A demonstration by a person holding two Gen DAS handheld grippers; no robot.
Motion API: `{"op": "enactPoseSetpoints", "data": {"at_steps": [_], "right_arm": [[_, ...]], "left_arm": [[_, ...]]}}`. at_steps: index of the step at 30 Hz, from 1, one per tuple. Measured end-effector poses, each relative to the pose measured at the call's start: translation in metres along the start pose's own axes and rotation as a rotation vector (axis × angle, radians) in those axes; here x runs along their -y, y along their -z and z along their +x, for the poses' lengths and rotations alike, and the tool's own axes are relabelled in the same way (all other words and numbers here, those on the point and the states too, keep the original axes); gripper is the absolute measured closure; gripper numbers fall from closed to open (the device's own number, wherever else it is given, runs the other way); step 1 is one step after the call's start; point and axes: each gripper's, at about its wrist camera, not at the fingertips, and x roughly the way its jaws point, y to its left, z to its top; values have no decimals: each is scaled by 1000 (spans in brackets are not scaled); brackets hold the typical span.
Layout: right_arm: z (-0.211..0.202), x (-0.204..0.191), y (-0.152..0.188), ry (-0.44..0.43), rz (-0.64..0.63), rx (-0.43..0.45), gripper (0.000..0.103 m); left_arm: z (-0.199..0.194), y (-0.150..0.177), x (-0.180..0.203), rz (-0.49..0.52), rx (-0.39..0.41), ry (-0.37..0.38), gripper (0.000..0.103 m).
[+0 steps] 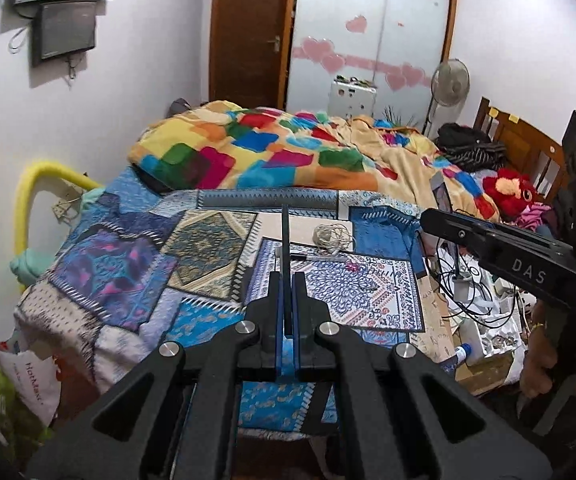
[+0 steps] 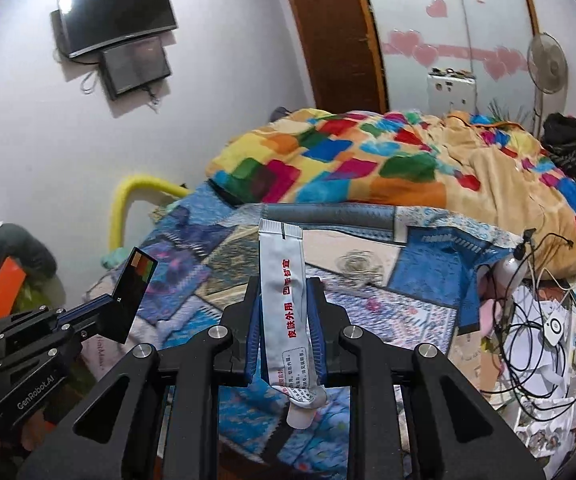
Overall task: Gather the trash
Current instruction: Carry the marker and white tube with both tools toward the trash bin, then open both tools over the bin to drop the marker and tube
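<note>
- Grippers both tilt downward over the near end of a bed (image 1: 136,264) spread with a blue patchwork cover (image 1: 120,276); each shows in its own wrist view and, partly, in the other's.
- Left gripper (image 1: 287,280): its jaws are pressed together on a thin black card (image 1: 285,248), seen edge-on as a dark strip rising straight out past the fingertips. In the right wrist view the same gripper (image 2: 106,310) enters from the lower left, and the card (image 2: 130,300) shows its flat face with small coloured squares in one upper corner.
- Right gripper (image 2: 284,304): its jaws stand narrowly apart, closed on a flattened white ointment tube (image 2: 284,300) printed with red characters. The tube runs lengthwise between the blue pads (image 2: 254,320), its crimped end sticking out beyond the fingertips and its white cap (image 2: 299,416) hanging back toward the camera, below the jaws.
- In the left wrist view the right gripper (image 1: 432,220) reaches in from the right, level with the left gripper's tips; a hand (image 1: 536,364) grips its handle lower down.
- Ahead of the left gripper's tips, on the cover, lies a coiled white cable (image 1: 334,236).
- Beyond both grippers a multicoloured blanket (image 1: 288,152) is heaped across the bed.
</note>
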Motion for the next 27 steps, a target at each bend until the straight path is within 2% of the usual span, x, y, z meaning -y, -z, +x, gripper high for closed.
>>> {"op": "enactPoseSetpoints", "data": {"at_steps": [9, 15, 16, 20, 27], "right_arm": [[-35, -69, 9, -84, -88, 53, 84], [-38, -116, 25, -155, -150, 38, 85], [-36, -125, 28, -169, -163, 28, 96], [-21, -154, 39, -229, -192, -25, 97], [19, -203, 73, -300, -247, -130, 100]], "left_arm": [[-76, 34, -43, -35, 52, -85, 101], [-106, 62, -80, -96, 47, -155, 101], [-111, 67, -86, -108, 46, -169, 101], [-126, 91, -115, -158, 28, -227, 101], [-129, 132, -160, -251, -35, -295, 101]]}}
